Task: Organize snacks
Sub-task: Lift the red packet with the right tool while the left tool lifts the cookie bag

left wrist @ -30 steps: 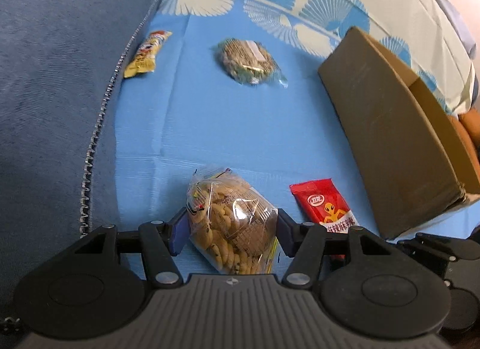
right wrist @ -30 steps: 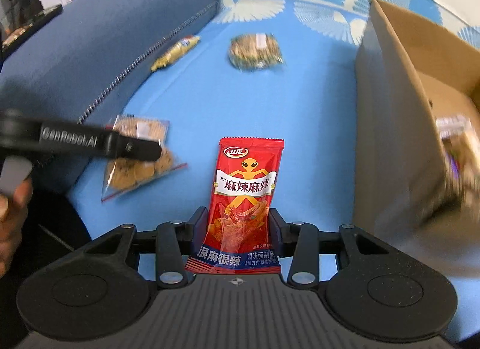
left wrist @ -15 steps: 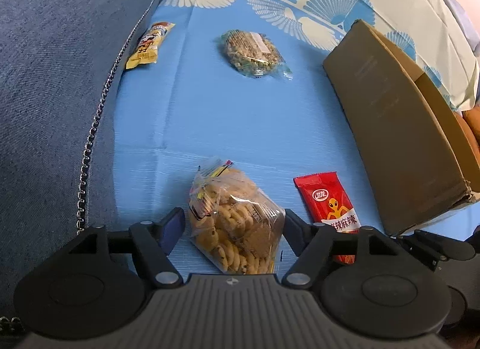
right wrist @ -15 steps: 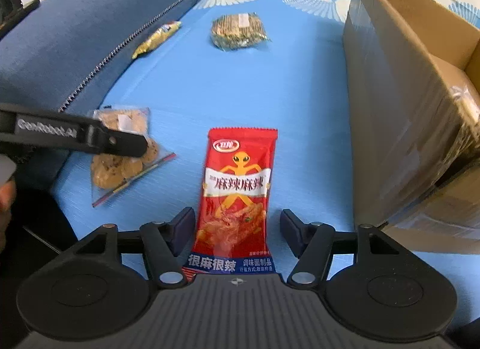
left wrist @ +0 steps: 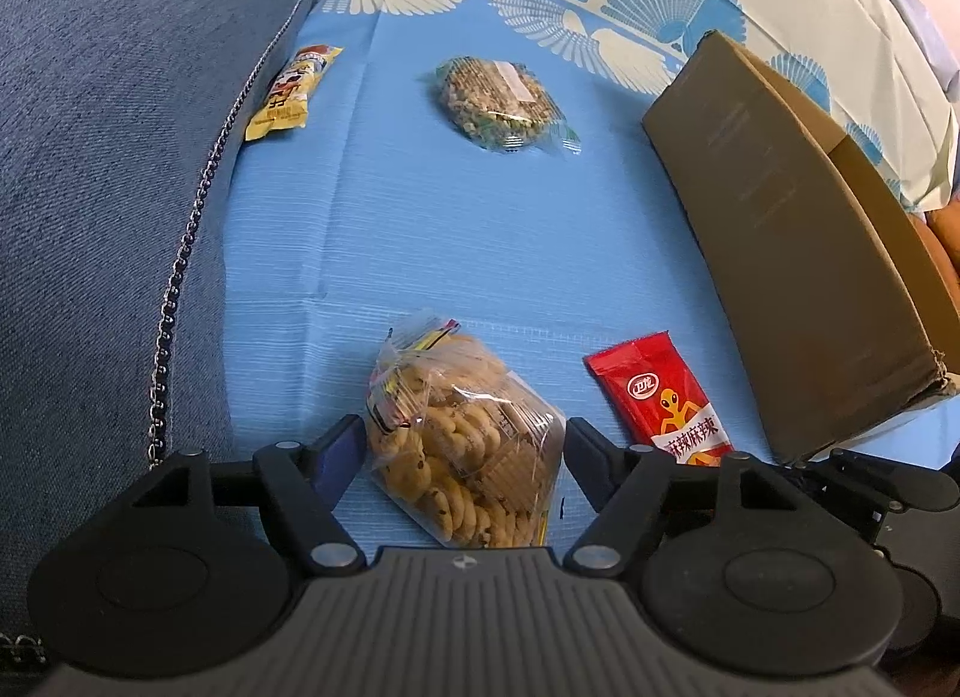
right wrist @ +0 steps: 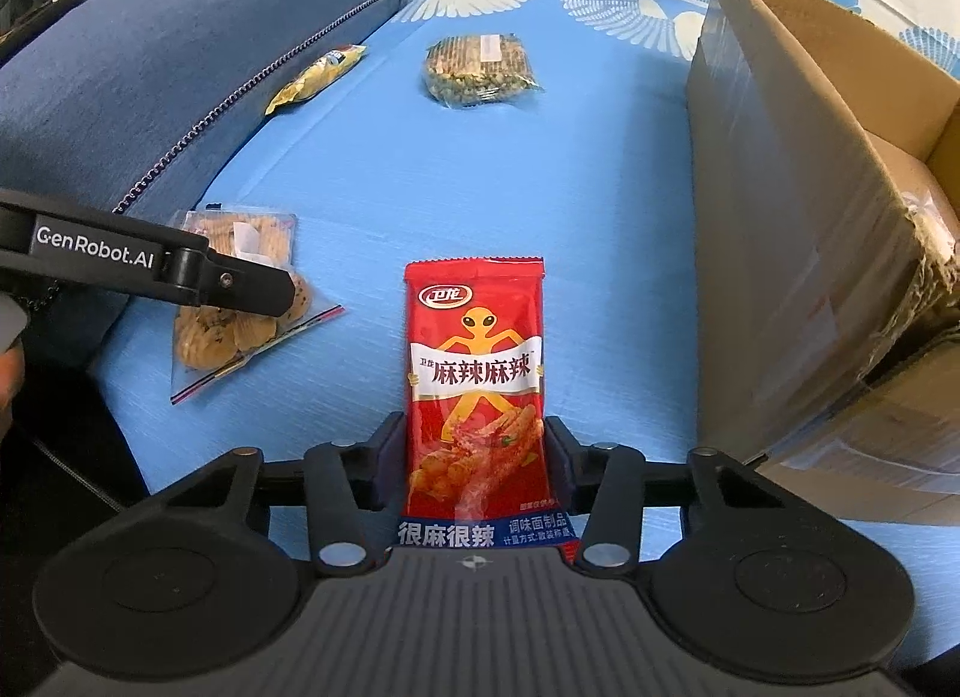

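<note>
1. Blue sofa cloth (left wrist: 480, 229) carries four loose snacks; the cardboard box (right wrist: 798, 229) stands at its right edge.
2. Left gripper (left wrist: 465, 445) straddles the cookie bag (left wrist: 462, 445), jaws apart, not pressing.
3. Right gripper (right wrist: 474, 457) is closing on the red spicy packet (right wrist: 474, 373) near the front edge.
4. Yellow bar (left wrist: 294, 91) and green-wrapped cake (left wrist: 498, 103) wait toward the far edge.

Bright blue sheet (left wrist: 456, 229) fills the middle of the frame, and at the top it turns cream with blue fan shapes. Upper left, a dark denim-blue cushion (left wrist: 108, 127). There's a yellow wrapper (left wrist: 294, 94), a clear bag of green-brown crackers (left wrist: 495, 100), golden cookies (left wrist: 462, 445) in clear plastic, a red packet (right wrist: 477, 379) with an orange alien, and a plain brown box (left wrist: 798, 253) at right.
</note>
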A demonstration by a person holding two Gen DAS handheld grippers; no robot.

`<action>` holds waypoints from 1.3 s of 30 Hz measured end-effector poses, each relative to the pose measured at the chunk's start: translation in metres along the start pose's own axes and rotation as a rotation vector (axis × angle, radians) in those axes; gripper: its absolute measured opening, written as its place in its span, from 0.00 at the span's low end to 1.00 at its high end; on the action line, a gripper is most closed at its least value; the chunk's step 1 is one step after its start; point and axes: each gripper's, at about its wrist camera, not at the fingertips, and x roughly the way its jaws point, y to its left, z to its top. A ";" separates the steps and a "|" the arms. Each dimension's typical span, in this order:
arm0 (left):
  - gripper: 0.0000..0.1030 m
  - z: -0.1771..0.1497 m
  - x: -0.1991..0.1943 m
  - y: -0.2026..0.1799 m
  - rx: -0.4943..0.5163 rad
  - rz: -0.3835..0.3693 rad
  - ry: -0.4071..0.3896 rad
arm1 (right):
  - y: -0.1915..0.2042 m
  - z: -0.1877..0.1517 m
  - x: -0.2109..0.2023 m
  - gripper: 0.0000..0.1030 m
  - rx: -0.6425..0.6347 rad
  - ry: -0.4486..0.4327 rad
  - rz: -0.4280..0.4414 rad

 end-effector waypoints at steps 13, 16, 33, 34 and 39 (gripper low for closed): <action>0.74 -0.001 0.000 0.000 0.000 0.000 -0.001 | 0.003 -0.001 0.000 0.46 0.003 -0.008 -0.012; 0.74 -0.001 0.000 0.000 0.001 0.000 -0.001 | 0.003 -0.002 0.000 0.46 0.002 -0.008 -0.013; 0.65 -0.004 -0.010 -0.002 0.027 -0.034 -0.064 | 0.005 -0.004 -0.007 0.44 -0.005 -0.054 -0.018; 0.64 -0.004 -0.011 -0.002 0.025 -0.040 -0.070 | 0.005 -0.004 -0.010 0.44 -0.006 -0.069 -0.016; 0.63 -0.005 -0.017 -0.001 0.020 -0.058 -0.102 | 0.004 0.000 -0.025 0.43 -0.020 -0.127 -0.014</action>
